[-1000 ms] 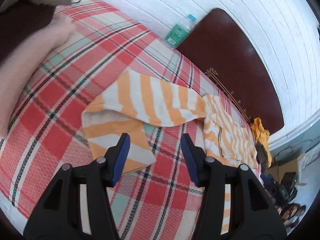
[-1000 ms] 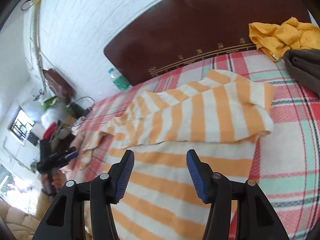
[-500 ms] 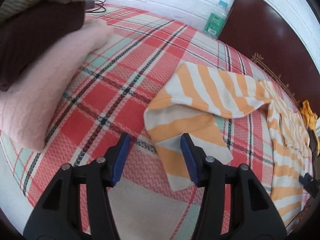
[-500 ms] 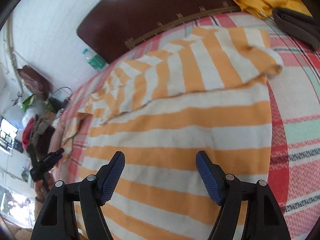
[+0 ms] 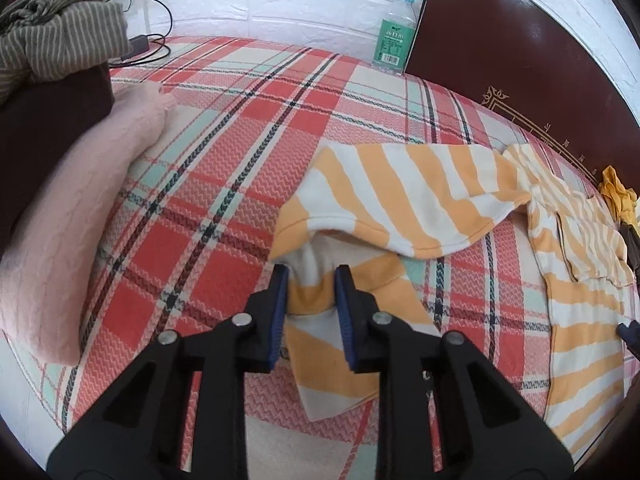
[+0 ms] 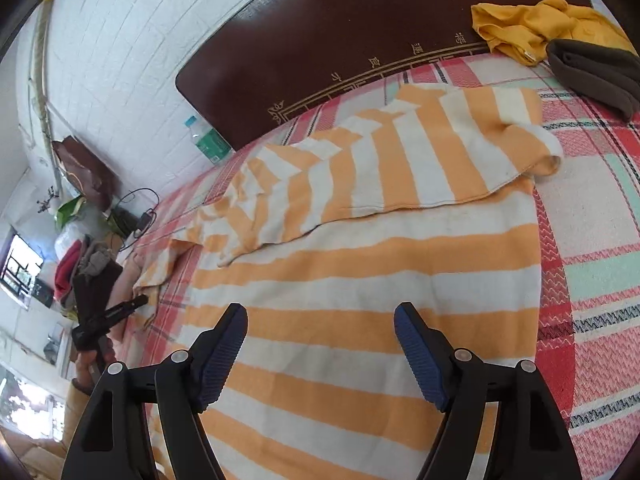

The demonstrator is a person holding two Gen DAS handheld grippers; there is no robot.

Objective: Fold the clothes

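Slippage is the main risk: the left tool point(image 5: 311, 280) has only a small bunch of the sleeve end between its blue pads, and if that bite is shallow or takes just one layer, the cloth could pull free or drag the sleeve out of line when lifted. A pull could also tug the body of the orange-and-white striped sweater point(image 6: 360, 280) askew on the plaid bedspread point(image 5: 224, 184), since nothing pins it down — the right tool point(image 6: 320, 354) hovers over the hem area without gripping.

The left tool's jaws are narrow, closed in on the end of the left sleeve point(image 5: 400, 200), which lies doubled over itself out to the side of the garment. The right tool stands wide, both pads apart above the striped body, holding nothing; whether it touches the fabric I cannot tell. The other sleeve point(image 6: 440, 148) already lies folded across the chest — the sweater itself is spread flat on the bed, near the headboard point(image 6: 360, 32).
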